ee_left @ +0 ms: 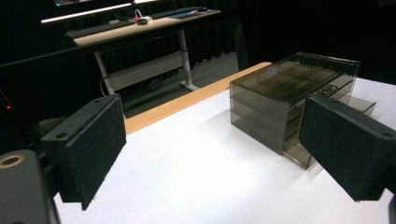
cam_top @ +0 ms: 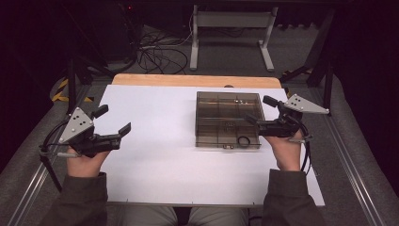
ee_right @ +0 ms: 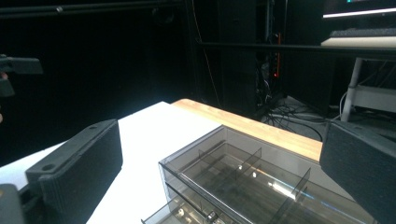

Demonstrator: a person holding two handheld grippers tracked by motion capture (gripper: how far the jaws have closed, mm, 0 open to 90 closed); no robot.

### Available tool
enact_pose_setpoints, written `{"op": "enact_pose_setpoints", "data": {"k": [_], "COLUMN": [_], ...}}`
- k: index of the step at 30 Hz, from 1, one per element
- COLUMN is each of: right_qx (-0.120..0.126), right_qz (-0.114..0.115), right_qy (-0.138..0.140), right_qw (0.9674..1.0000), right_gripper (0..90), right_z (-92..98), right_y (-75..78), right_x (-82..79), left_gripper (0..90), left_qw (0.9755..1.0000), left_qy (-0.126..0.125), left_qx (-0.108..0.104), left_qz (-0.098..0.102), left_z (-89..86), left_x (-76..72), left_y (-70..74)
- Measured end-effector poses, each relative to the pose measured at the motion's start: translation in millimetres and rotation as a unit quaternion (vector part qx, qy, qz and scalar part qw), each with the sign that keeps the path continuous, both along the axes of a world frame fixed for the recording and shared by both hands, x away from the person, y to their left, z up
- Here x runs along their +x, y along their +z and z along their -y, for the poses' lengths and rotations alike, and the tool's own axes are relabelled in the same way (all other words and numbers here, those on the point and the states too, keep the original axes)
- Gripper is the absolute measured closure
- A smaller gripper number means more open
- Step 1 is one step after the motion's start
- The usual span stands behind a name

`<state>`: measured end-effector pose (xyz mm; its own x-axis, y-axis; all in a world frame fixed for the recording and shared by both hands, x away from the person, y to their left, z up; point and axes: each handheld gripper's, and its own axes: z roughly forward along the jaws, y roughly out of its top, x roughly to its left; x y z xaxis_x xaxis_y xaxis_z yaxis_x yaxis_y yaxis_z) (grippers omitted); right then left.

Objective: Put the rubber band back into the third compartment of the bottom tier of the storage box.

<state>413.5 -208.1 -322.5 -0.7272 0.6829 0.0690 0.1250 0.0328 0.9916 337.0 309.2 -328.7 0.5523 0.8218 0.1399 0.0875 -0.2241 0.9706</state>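
A smoky see-through drawer box (cam_top: 228, 117) stands on the white table sheet (cam_top: 155, 155), right of the middle. A small black ring (cam_top: 243, 140) shows through its near side. My left gripper (cam_top: 113, 119) hovers at the table's left edge, open and with nothing in it. In the left gripper view its pads (ee_left: 93, 149) frame the box (ee_left: 289, 88), whose lowest drawer (ee_left: 308, 156) sticks out a little. My right gripper (cam_top: 259, 110) is at the box's right side, open, its jaws wide apart. The right gripper view looks down on the box's divided top (ee_right: 243, 177).
A wooden table edge (cam_top: 193, 80) runs along the far side of the sheet. Beyond it are white desk legs (cam_top: 230, 33), a tangle of cables (cam_top: 157, 52) on the floor and dark stands at both sides. A desk with a keyboard (ee_left: 135, 25) is farther off.
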Motion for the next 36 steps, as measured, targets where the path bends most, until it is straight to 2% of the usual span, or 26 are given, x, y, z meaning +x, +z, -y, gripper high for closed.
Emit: {"op": "enact_pose_setpoints", "data": {"k": [7,16,29,36], "right_qx": [0.001,0.013,0.025,0.027], "right_qz": [0.003,0.002,0.009,0.02], "right_qy": [-0.005,-0.012,-0.034,-0.048], "right_qw": [1.0,0.9998,0.9991,0.9983], "right_gripper": [0.0,0.0,0.0,0.0], "right_z": [6.1,15.9,31.4,36.8], "right_y": [1.1,1.4,2.3,2.3], "right_x": [-2.7,-6.3,-9.9,-12.0], "left_gripper": [8.4,8.4,8.4,8.4], "left_qw": [1.0,1.0,0.9999,0.9999], "left_qy": [0.0,0.004,-0.002,-0.004], "left_qx": [-0.003,-0.006,-0.015,-0.015], "left_qz": [0.002,0.002,-0.001,-0.001], "left_z": [-2.2,-3.9,-6.1,-6.5], "left_x": [-0.5,-0.7,0.8,1.1], "left_y": [0.4,0.1,-0.9,-0.9]}}
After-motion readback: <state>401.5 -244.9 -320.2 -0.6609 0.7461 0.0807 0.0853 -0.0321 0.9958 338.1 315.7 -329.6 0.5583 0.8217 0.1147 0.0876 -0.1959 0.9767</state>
